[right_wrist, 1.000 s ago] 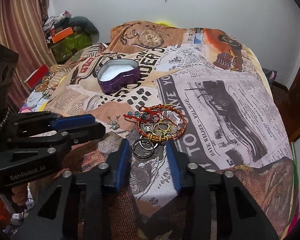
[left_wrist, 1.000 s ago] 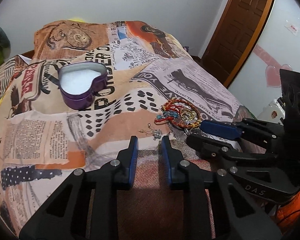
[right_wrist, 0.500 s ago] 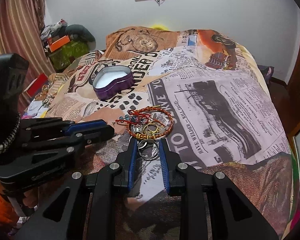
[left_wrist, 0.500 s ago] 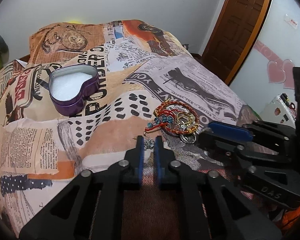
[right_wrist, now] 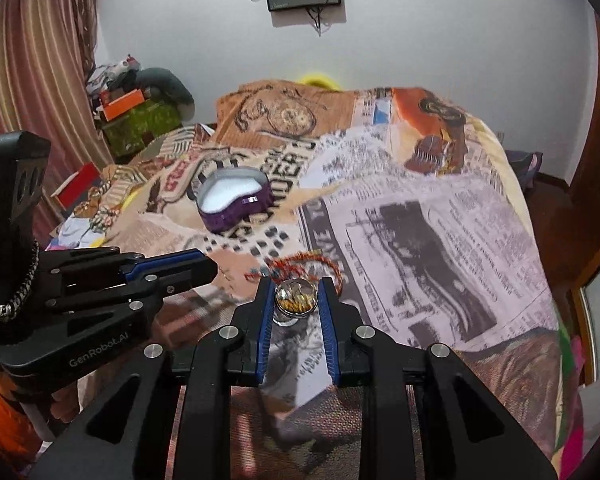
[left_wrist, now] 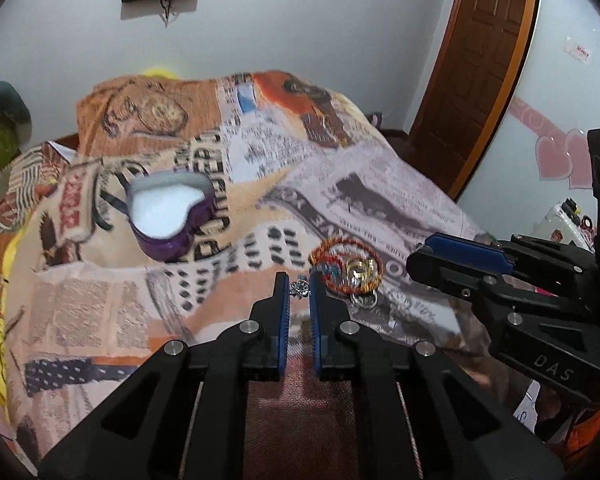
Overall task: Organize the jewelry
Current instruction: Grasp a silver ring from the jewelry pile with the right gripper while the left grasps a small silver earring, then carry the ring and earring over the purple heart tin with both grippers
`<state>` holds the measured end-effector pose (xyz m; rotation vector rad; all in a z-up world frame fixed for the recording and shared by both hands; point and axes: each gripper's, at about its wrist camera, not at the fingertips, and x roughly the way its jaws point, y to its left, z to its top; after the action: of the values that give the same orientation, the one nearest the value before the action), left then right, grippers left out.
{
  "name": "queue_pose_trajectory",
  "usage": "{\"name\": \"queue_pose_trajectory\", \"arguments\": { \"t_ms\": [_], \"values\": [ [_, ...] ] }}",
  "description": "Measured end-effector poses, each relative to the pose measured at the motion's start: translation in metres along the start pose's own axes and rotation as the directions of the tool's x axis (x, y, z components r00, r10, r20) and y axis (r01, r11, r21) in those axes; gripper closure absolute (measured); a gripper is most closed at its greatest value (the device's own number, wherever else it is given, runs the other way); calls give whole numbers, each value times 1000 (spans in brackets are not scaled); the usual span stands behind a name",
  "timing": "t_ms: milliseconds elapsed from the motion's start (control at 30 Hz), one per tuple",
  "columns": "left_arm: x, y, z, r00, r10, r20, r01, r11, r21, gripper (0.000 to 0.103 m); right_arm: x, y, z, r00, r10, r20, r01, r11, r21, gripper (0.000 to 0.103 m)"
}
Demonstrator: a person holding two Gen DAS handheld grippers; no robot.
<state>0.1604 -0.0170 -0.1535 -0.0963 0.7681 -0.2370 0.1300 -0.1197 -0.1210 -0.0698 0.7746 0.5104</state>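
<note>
My left gripper [left_wrist: 299,285] is shut on a small silver charm earring [left_wrist: 300,288] and holds it just above the bedspread. My right gripper [right_wrist: 296,298] is shut on a silver ring [right_wrist: 295,298] that has a gold ring inside it. A red-orange woven bracelet [left_wrist: 346,266] with gold rings lies on the bed between both grippers; it also shows in the right wrist view [right_wrist: 306,264]. An open purple heart-shaped box [left_wrist: 170,216] with white lining sits farther back on the left, also in the right wrist view [right_wrist: 234,200].
The bed is covered by a newspaper-print spread [left_wrist: 360,208]. A brown door [left_wrist: 476,60] stands at the far right. Clutter and a green box [right_wrist: 140,124] sit by the curtain beyond the bed's left side. Each gripper shows in the other's view [left_wrist: 500,276] [right_wrist: 120,280].
Both grippers closed from open: the left onto the silver charm earring, the right onto the silver ring. Both then lifted and tilted up, so more of the wall shows.
</note>
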Motion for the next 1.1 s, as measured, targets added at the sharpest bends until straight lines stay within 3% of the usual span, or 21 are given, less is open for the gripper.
{"name": "queue_pose_trajectory", "arguments": {
  "t_ms": [267,600,867,1100],
  "values": [
    [-40,6,20,992,41,118,-42,999,12,95,-21,20,25,995,3,98,1,999,-36,83],
    [-71,28,47,970,83,230,-88,996,11,96,-27,44,58,982,8,190,4,998,-66,83],
    [-63,53,65,964,112,240,-117,993,6,96,-17,57,83,974,-6,226,26,996,-89,83],
    [-39,80,61,975,138,176,-135,990,-28,96,3,61,92,978,-17,210,40,994,-104,83]
  ]
}}
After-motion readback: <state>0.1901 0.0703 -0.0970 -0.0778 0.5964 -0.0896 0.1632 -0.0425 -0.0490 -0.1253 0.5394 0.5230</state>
